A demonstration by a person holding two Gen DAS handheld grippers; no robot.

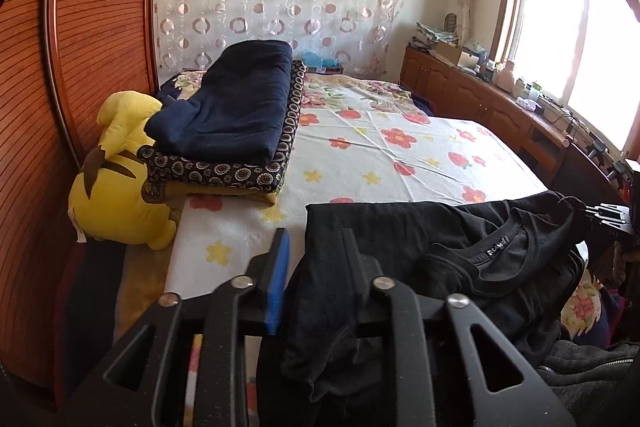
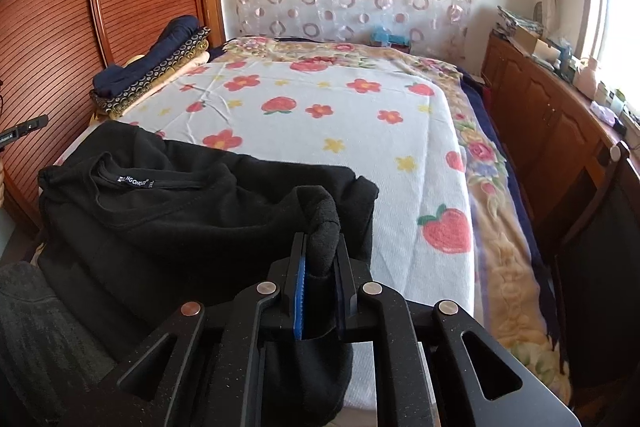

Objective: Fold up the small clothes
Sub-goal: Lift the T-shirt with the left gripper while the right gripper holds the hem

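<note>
A black T-shirt (image 1: 500, 259) with a white neck label lies bunched at the near edge of the bed's flowered sheet (image 1: 400, 147). My left gripper (image 1: 314, 239) stands open. A fold of the shirt hangs against its right finger, and the blue pad (image 1: 280, 267) on the left finger is clear of the cloth. In the right wrist view the T-shirt (image 2: 200, 211) spreads to the left, and my right gripper (image 2: 320, 243) is shut on a rolled edge of it. The right gripper (image 1: 608, 217) also shows at the shirt's far right end.
A stack of folded dark bedding (image 1: 240, 123) and a yellow plush toy (image 1: 120, 187) sit at the bed's left side by the wooden wardrobe (image 1: 80, 47). Wooden cabinets (image 2: 540, 99) with clutter line the window wall. A grey garment (image 2: 32, 327) lies near me.
</note>
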